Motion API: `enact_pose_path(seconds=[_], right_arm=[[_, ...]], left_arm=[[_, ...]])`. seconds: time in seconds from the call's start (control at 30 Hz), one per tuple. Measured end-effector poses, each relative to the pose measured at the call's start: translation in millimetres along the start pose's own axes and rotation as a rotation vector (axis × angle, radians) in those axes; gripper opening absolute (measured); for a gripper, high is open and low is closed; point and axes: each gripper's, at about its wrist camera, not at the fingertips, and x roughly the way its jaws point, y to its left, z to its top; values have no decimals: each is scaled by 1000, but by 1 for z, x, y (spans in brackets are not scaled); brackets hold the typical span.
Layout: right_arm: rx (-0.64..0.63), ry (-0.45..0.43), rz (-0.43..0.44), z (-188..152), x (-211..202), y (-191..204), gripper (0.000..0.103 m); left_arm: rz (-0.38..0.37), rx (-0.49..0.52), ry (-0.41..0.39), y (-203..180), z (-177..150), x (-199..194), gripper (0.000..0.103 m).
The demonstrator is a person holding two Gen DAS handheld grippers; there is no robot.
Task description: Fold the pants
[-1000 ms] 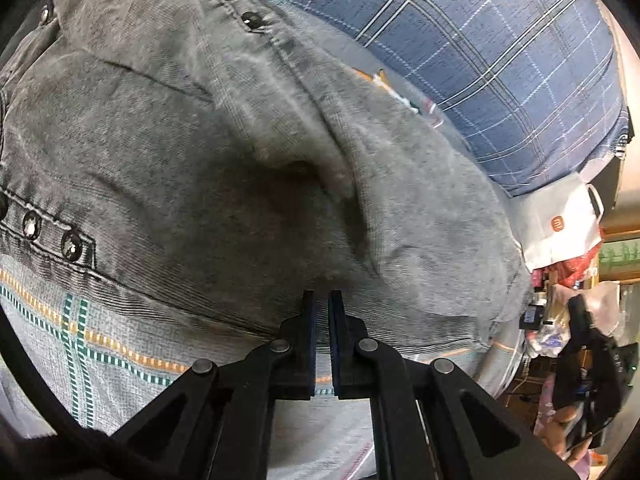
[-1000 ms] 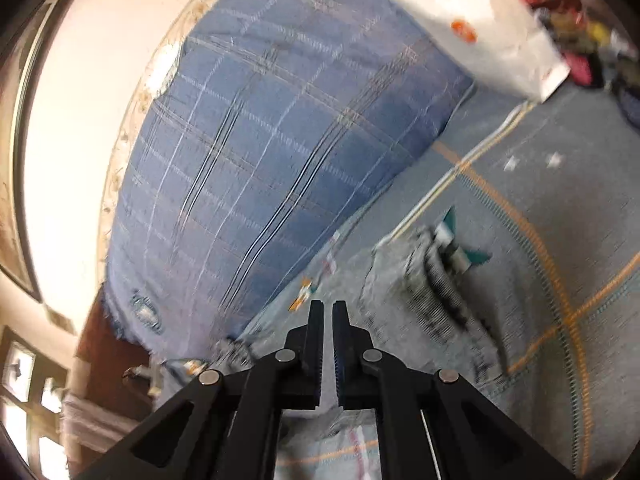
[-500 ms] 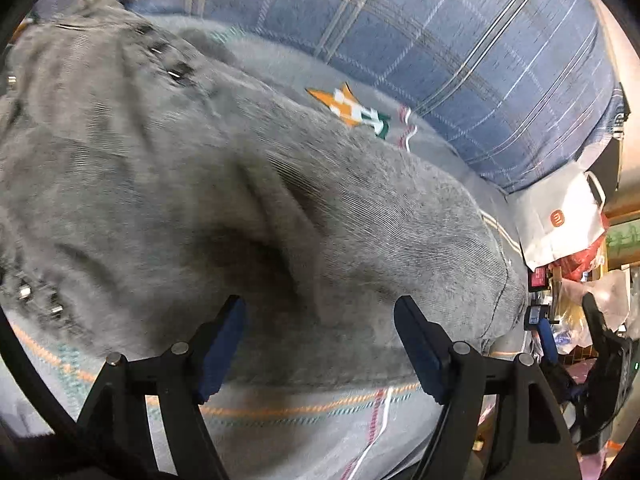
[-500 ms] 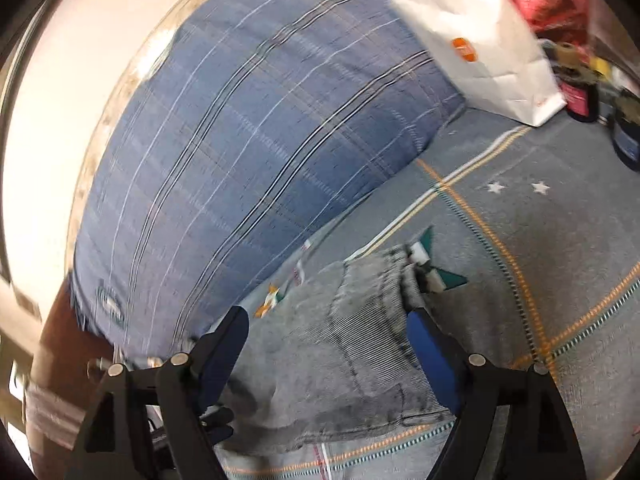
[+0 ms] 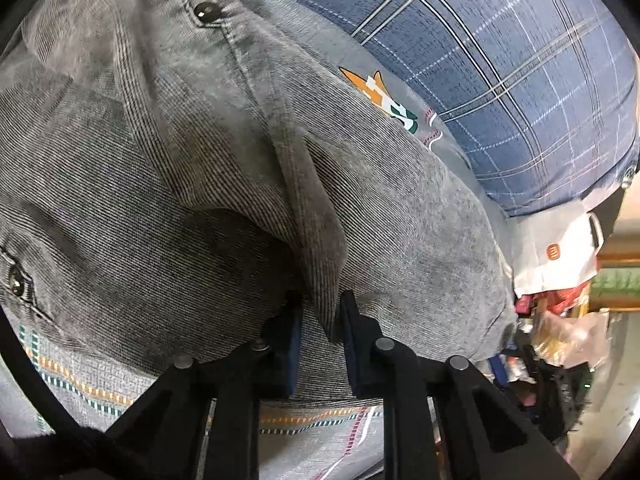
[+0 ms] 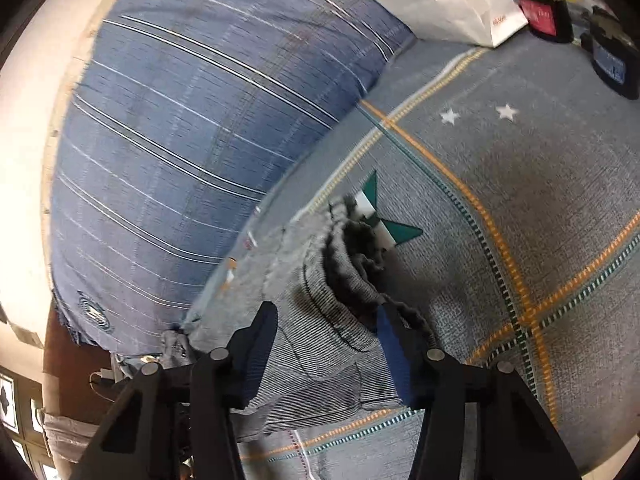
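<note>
Grey denim pants (image 5: pixel 208 152) with metal studs lie on a grey patterned bedspread (image 5: pixel 80 376) and fill the left wrist view. My left gripper (image 5: pixel 318 316) is shut on a raised fold of the pants fabric. In the right wrist view the pants (image 6: pixel 320 320) lie bunched, with a frayed edge on their right side. My right gripper (image 6: pixel 328 328) is open, its jaws either side of that bunched fabric, just above it.
A large blue plaid pillow (image 6: pixel 192 120) lies behind the pants, also in the left wrist view (image 5: pixel 520 80). A white paper bag (image 6: pixel 440 4) and cluttered items stand at the bed's far edge. The bedspread (image 6: pixel 540 208) extends to the right.
My left gripper was shut, opened wide half a second ago, and has now closed on a fold of the pants. My right gripper opened and came down over the bunched fabric.
</note>
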Motion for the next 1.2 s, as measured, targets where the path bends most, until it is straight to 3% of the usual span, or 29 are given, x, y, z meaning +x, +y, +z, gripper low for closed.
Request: enact_pose_path(seconds=[0.13,0.17,0.23,0.27,0.4,0.5,0.57,0.63,0.7,0.77,0.87,0.93,1.0,1.03,1.07,1.1,1.17,1.2], right_arm=[[14,24,-14,6,11,-3,50],[-4,43,-20,6,16,-1,31],[-39,89,-36,5,27,7,13],[-60,85,-43,5,26,12,12],[-243,-113,-84,4,-19,50,11],[-259,-133,-52,-8,-46,51,11],[-246,-98,-76,-14,-46,42,11],[-214,-5,-136,-18,-22,27,11],[-208,145,-236,-22,16,15,11],[-198,145,-242,-20,18,14,11],[-207,90,-246,-16,6,18,14],[-152,76,-203,-10,3,10,14],[-104,24,-151,-3,-11,4,14],[-93,-29,-147,0,-22,2,14],[-87,-77,-163,2,-32,1,19],[-85,-123,-181,5,-41,0,24],[-90,-160,-168,4,-51,3,57],[-95,-167,-111,4,-56,5,62]], left_arm=[[27,29,-6,-5,4,-2,18],[51,51,-10,-10,5,-1,12],[87,71,-3,-16,7,-3,2],[70,73,-1,-18,8,-7,2],[-30,114,-56,-27,-1,-49,2],[-43,160,-75,-24,-18,-71,2],[28,200,-62,-15,-28,-57,3],[117,204,20,-1,-28,-21,3],[93,160,17,11,-26,-13,3],[77,185,-8,5,-25,-22,3],[99,196,-2,3,-26,-22,3],[90,203,4,5,-26,-23,6],[57,202,18,5,-25,-26,21],[45,205,18,4,-25,-29,36],[48,211,9,5,-26,-34,51],[61,223,-11,3,-27,-38,54],[81,276,-79,0,-30,-57,55],[82,309,-111,-1,-31,-67,55]])
